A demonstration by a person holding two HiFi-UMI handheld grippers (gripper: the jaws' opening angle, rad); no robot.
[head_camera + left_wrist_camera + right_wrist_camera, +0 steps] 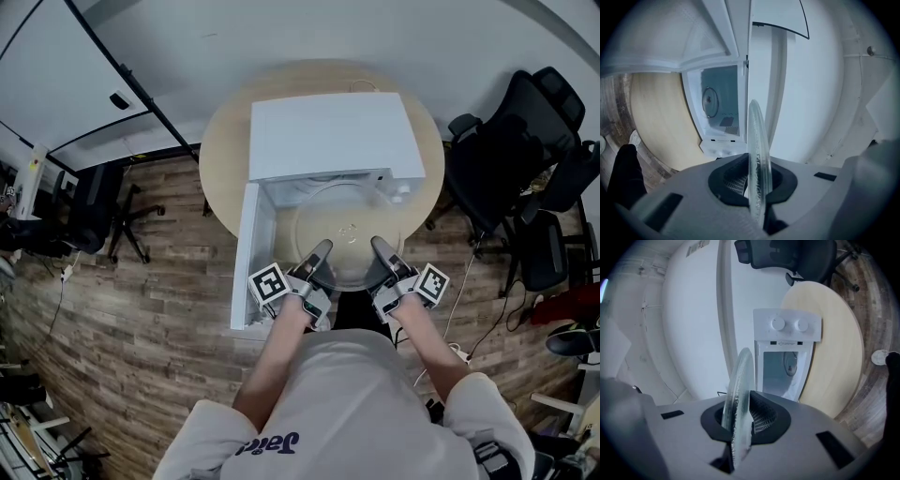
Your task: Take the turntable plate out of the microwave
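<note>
Turntable plate [347, 230], clear glass, is held level in the air at the microwave's [328, 136] open front, outside the cavity. The left hand-held gripper [321, 251] and the right hand-held gripper [380, 249] each pinch its near rim. In both gripper views the black pads [731, 180] press the glass edge from either side.

The plate's far rim overlaps the microwave's front edge in the head view. The gripper views show the cavity [719, 105] ahead of the plate, with a round ring [708, 101] inside it. The door [246, 258] stands swung out on the microwave's left, its edge just beside the left hand-held gripper. On the right nothing stands beside the plate, and the two knobs [790, 325] sit on the panel at that side of the opening.

The microwave rests on a round, pale wooden surface [220, 159], with bare wood showing to its left and right. Around it lies a plank floor [141, 281]. Black office chairs [511, 141] stand well to the microwave's right, and another chair [94, 211] well to its left.
</note>
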